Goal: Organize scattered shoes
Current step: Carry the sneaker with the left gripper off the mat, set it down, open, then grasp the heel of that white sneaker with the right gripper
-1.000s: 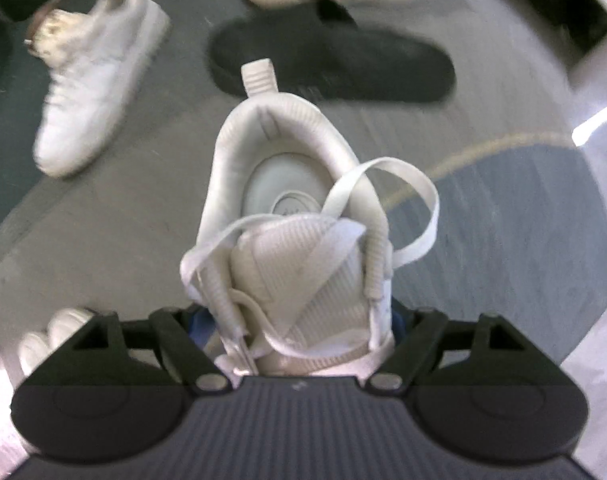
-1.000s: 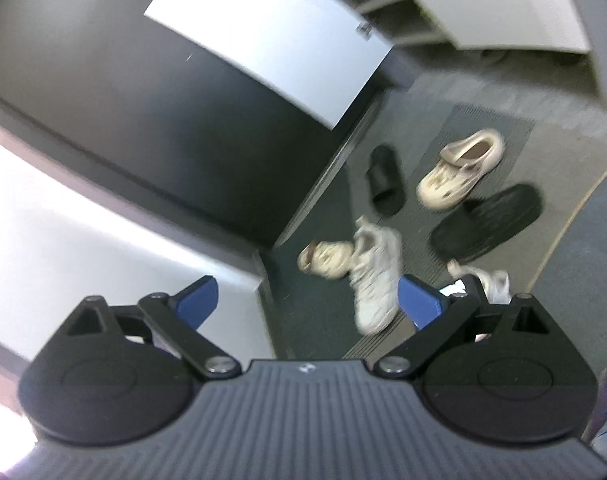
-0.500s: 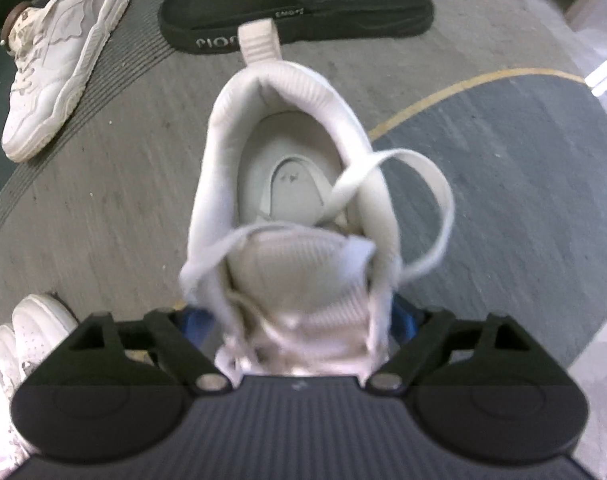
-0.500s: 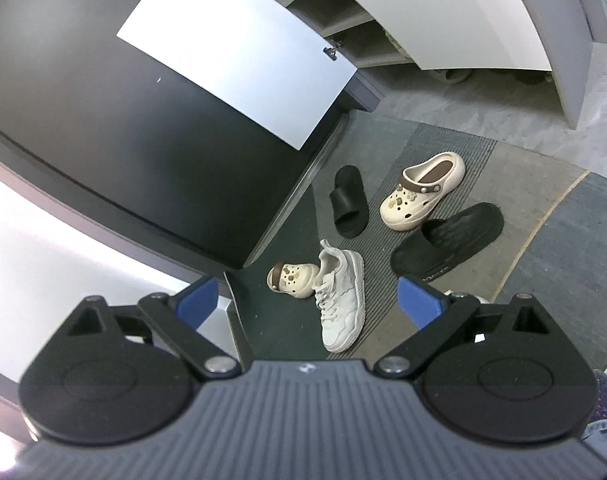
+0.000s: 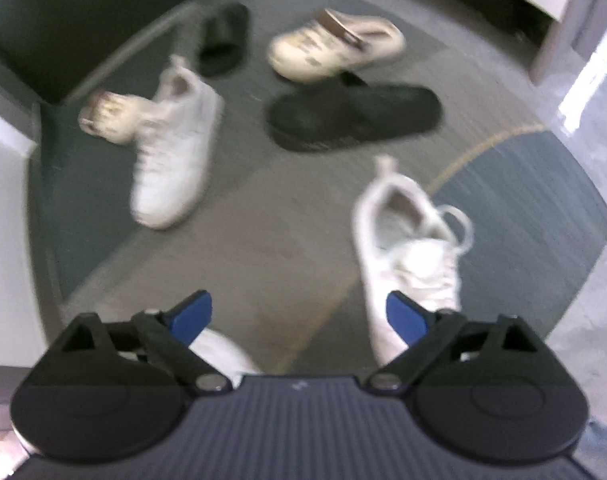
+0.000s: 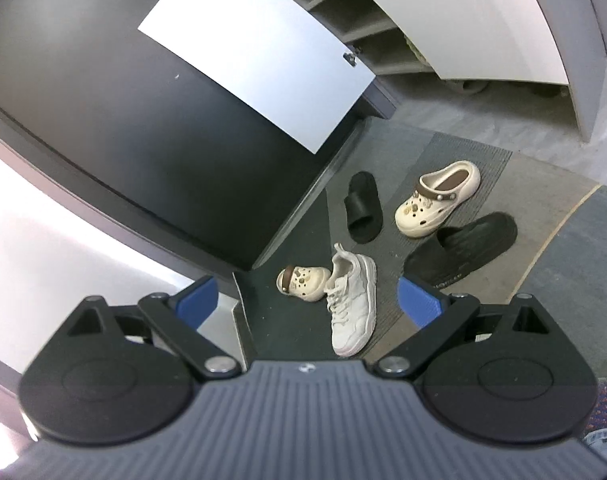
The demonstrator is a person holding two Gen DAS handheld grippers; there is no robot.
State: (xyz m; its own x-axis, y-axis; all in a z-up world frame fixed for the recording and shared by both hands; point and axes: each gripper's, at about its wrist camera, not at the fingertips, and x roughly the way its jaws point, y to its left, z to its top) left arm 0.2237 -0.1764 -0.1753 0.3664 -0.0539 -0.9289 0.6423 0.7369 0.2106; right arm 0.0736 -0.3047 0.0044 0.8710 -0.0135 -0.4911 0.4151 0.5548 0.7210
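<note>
White sneaker [image 5: 407,248] lies on the grey mat [image 5: 287,240], laces loose, just ahead of the left gripper [image 5: 299,316] and partly behind its right blue pad. No pad presses on it: the jaws are opening wide with bare mat between them, so the sneaker is let go. My reading is that one placement is just done and the next pick is being chosen.

Its likely mate, the second white sneaker [image 5: 171,148], sits well apart to the left, touching a small cream clog [image 5: 107,114]. Farther back are the large cream clog [image 5: 335,46], a black slip-on [image 5: 355,114] just in front of it, and a black slide [image 5: 225,38]. A pale rounded shape by the left pad may be another shoe; the blur makes it hard to tell.

The right gripper [image 6: 307,300] hangs with its jaws spread and nothing between them, looking down on the same scatter: sneaker [image 6: 353,304] against small clog [image 6: 303,282], slide [image 6: 363,208], large clog [image 6: 437,198], slip-on [image 6: 461,250].

The next move, as I judge it, calls for a reach to the far sneaker, a grip across its collar or midfoot, and a carry that sets it beside the near one, toes matching. The small clog leaning on it could get dragged along.

As for containers, an open cabinet [image 6: 367,12] with shelves stands behind the mat, its door [image 6: 255,60] swung out. What the shelves hold is too dim and partial to name.
</note>
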